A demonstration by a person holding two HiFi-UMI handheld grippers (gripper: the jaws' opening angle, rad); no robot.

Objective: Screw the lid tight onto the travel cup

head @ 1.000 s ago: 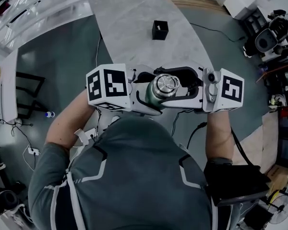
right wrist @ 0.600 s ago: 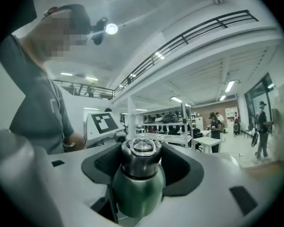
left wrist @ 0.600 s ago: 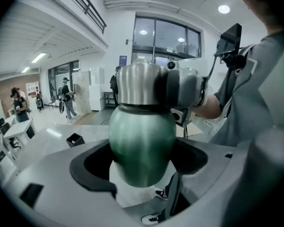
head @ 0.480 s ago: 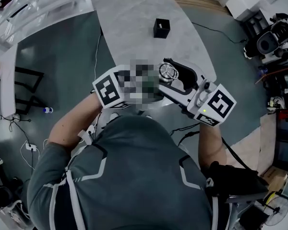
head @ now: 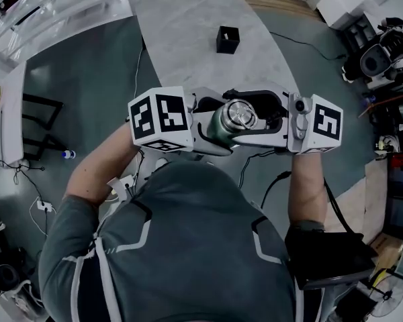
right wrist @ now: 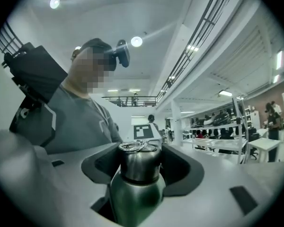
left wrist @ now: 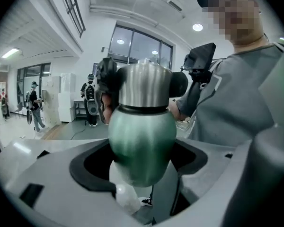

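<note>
Up in the air just in front of the person's chest, over the near end of the pale marble tabletop [head: 188, 25], is where everything's happening. Nothing's resting on the tabletop except a small black box [head: 227, 39] well away at the far side. The two grippers face each other from opposite sides, marker cubes outward. The left gripper [head: 211, 129] comes in from the left, angled a bit downward, and its jaws are clamped on the green body of the travel cup [left wrist: 141, 145]. The right gripper [head: 255, 116] comes in about level from the right and sits higher up, with its jaws spread wide around the steel lid [right wrist: 139, 162] and, as far as I can tell, pinching it. So the key thing for the next twist: the cup's long axis runs roughly upright, top toward the head camera, and it crosses both sets of jaws at about a right angle. That means body low in the left, lid high in the right, with the right one obviously the hand to do the turning while the left holds things steady. The cup itself is a rounded, matte green bottle shape with a brushed-metal cylinder lid. There's a thin dark seam where they meet, so the lid looks seated, but I can't say if it's fully tight. A little metal ring [right wrist: 132, 146] lies flat on top of the lid.
</note>
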